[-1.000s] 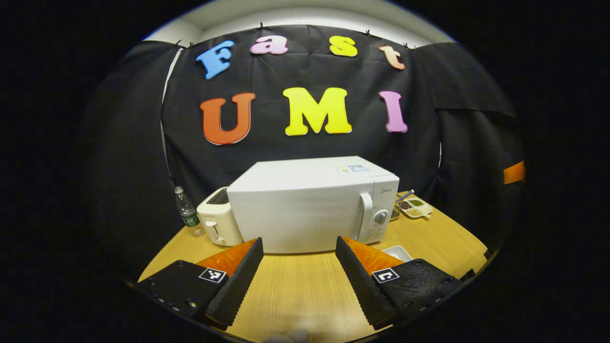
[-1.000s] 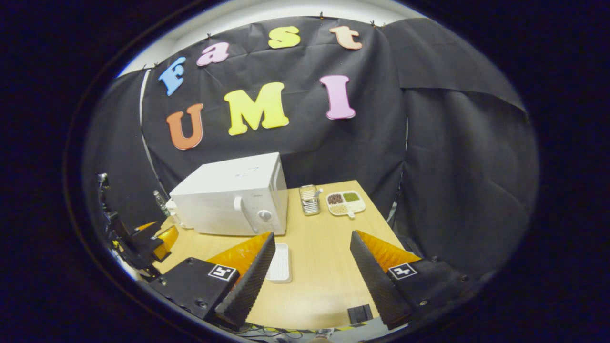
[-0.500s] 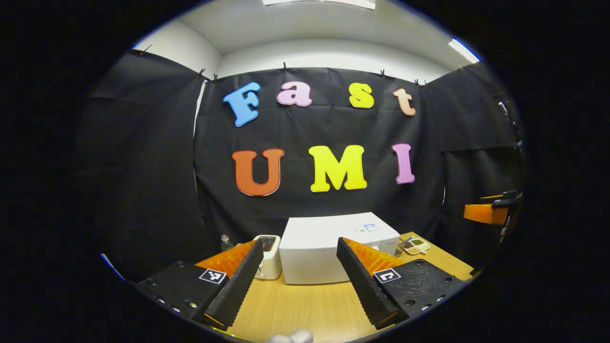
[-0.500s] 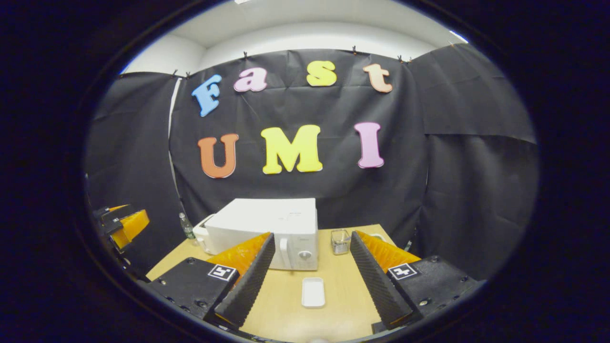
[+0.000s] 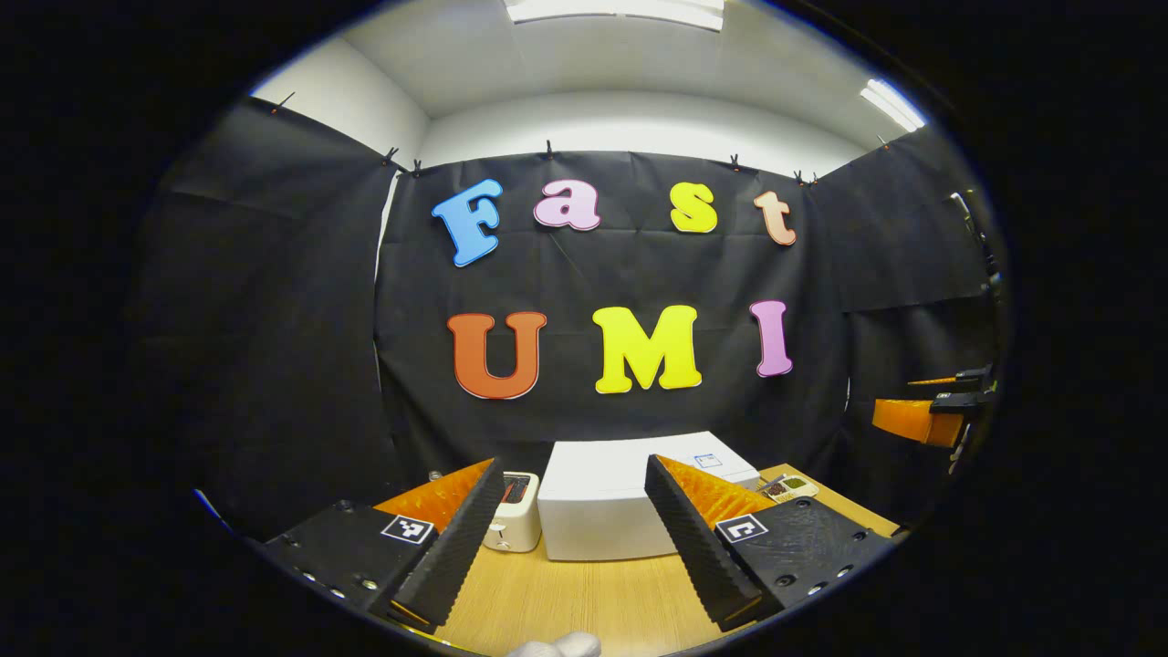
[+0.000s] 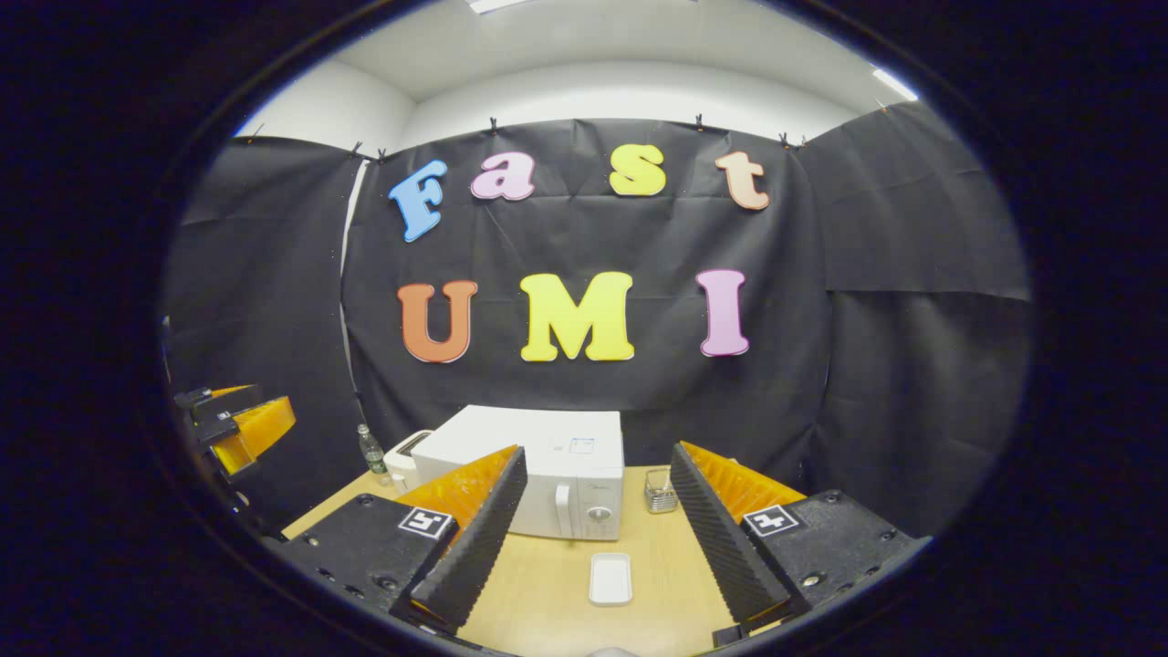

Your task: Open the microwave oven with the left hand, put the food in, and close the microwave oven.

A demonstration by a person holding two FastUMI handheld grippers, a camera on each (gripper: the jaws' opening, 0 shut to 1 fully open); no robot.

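Black cloth is hanging behind a wooden table (image 6: 657,584) where we are holding both grippers up and level, well back from the work. Nearest us in the left gripper view, the left gripper (image 5: 570,534) is standing with its two fingers spread wide and nothing between them; a bit of a gloved hand (image 5: 557,646) is showing at the bottom edge. In the right gripper view, the right gripper (image 6: 595,534) is likewise gaping, holding nothing.

Between the right gripper's fingers we are seeing a small white tray (image 6: 610,578) lying flat on the table, near us and just in front of the microwave oven (image 6: 557,474); we cannot tell what is lying in it. Beyond it, the white microwave is sitting with its door closed, handle (image 6: 562,509) and dial (image 6: 598,515) facing us at its right side.

Farther back, a white toaster (image 5: 513,522) is standing just left of the microwave, with a plastic bottle (image 6: 371,453) left of that. Right of the microwave, a small wire basket (image 6: 660,491) is resting on the table, and in the left gripper view a divided dish (image 5: 790,486) of foods is lying toward the far right corner.

At the scene's edges, each camera is catching the other gripper hovering well apart from the table's things.
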